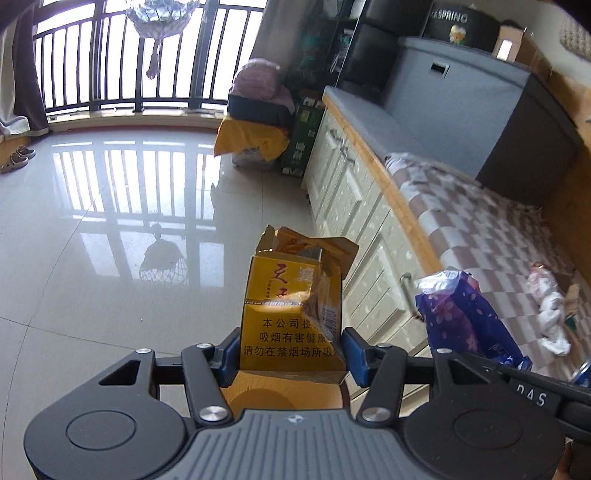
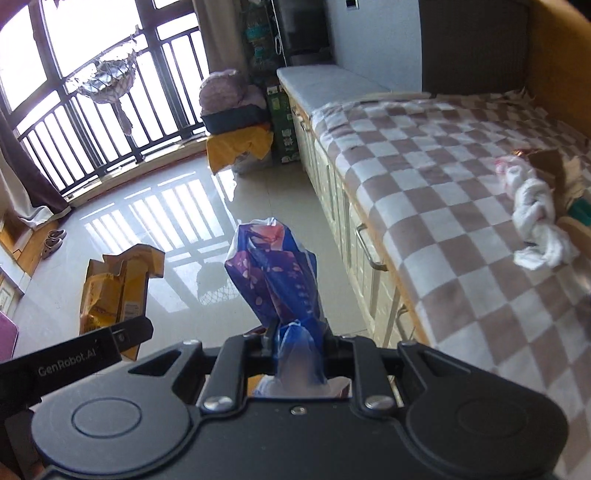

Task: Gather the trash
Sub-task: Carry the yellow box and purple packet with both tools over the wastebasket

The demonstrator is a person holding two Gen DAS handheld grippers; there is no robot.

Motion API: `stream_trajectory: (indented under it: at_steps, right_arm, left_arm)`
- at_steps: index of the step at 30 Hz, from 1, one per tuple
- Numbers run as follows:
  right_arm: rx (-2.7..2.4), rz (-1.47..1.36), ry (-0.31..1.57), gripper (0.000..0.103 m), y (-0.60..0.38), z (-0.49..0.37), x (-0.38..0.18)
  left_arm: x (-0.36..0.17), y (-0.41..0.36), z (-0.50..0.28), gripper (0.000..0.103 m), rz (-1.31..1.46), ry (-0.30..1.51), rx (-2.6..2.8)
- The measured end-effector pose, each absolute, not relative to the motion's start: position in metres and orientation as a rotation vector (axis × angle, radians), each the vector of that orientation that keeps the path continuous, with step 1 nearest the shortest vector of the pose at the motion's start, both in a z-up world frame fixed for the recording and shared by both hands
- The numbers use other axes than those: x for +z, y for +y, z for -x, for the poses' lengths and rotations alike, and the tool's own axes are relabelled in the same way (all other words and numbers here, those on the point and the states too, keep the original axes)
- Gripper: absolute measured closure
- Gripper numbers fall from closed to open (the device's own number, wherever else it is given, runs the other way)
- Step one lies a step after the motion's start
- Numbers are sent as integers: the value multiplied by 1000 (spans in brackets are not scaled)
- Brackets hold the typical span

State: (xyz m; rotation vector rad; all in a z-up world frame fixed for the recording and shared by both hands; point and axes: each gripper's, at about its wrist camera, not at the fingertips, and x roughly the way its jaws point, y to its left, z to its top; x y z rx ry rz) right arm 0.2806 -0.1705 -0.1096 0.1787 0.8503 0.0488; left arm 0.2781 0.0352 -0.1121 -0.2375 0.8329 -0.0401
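left fingers (image 1: 291,349): blue pads closed on the lower sides of the yellow cigarette pack (image 1: 291,314), one pad on each side
yellow cigarette pack: upright between the fingers, long axis pointing up and away from the camera, torn flip top open at the far end; held in the air above the floor (image 1: 110,221); in the right wrist view it shows at the left (image 2: 118,288), crumpled, behind the left gripper's black arm
pack writing: red brush characters near the top; lower panel in Chinese, 本公司提…, 吸烟有害健康, 请勿在禁烟场所吸…
right fingers (image 2: 295,341): clamped tight on the twisted neck of the purple wrapper (image 2: 275,273)
purple wrapper: stands up and forward from the fingers, long axis running away from the camera, puffed at the far end; purple-blue with pale blossom print, its small text too blurred to read; held in the air just beside the bed edge; seen at the right in the left wrist view (image 1: 465,317)
gripper writing: "GenRobot.AI" on the left gripper's arm in the right wrist view; "DAS" on the right gripper's arm in the left wrist view
bed (image 2: 443,206): brown and white checked blanket, with a crumpled white tissue (image 2: 535,225) lying on it near the far side
drawers (image 1: 354,206): cream fronts with metal handles under the bed
background writing: "…CKSPRING" on a dark box (image 1: 458,26) at the top
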Motion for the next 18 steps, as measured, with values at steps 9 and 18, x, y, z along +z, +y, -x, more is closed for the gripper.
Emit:
stream_trajectory:
  at_steps: [9, 18]
  right_arm:
    - [28, -176, 1004, 83, -156, -337, -211]
    - [27, -130, 1126, 83, -143, -363, -297]
  left_arm:
    - [-209, 47, -323, 47, 233, 994, -14]
    - [-298, 47, -354, 47, 196, 1138, -1]
